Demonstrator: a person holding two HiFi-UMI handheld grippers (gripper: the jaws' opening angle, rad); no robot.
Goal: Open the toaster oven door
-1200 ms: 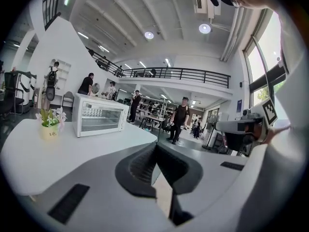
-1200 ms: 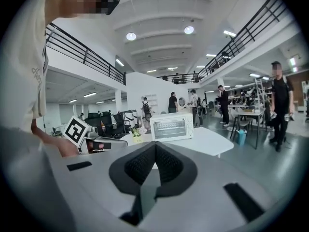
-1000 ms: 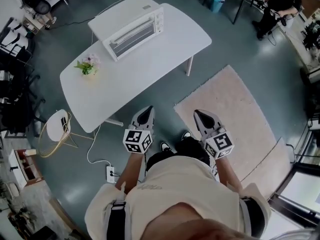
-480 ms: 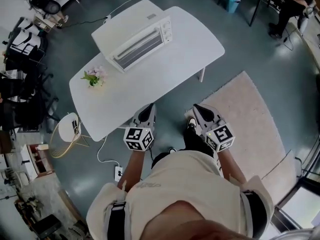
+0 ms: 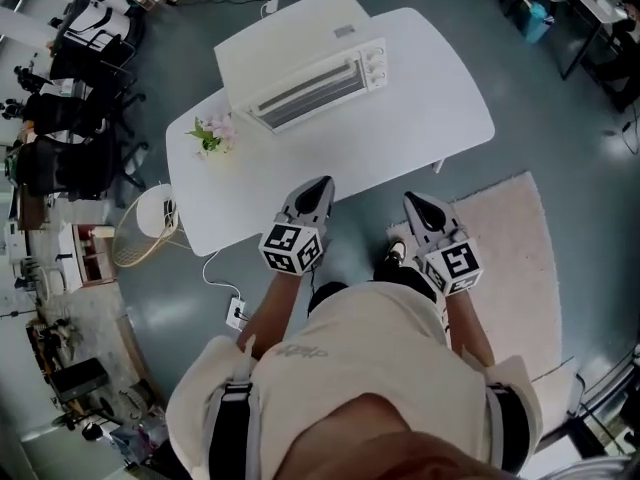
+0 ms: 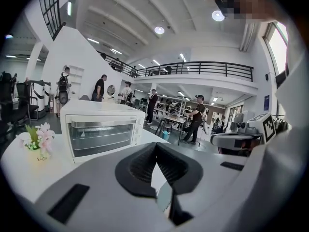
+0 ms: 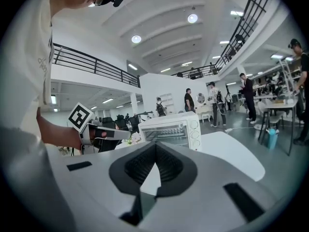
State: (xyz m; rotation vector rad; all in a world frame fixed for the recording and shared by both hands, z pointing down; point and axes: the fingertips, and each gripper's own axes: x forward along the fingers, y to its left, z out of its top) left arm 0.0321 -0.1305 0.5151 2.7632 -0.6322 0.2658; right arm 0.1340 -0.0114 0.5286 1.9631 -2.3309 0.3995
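The toaster oven [image 5: 300, 63] and table [image 5: 420, 98] are white, the rug [image 5: 520, 268] pale pink, the floor [image 5: 560, 108] grey-blue.

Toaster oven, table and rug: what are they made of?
The toaster oven looks like smooth white painted metal; its door seems glass, since racks show through. The table has a plain, smooth white top, maybe laminate or painted wood. The rug looks like soft pale fabric with a matte, fuzzy surface.

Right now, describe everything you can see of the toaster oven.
The toaster oven is a white, metal-looking box, upright on the white table toward its far side. Its glass door is shut, a bar handle along the top, wire racks behind. Three round knobs run down the front's right side. Only the table touches it.
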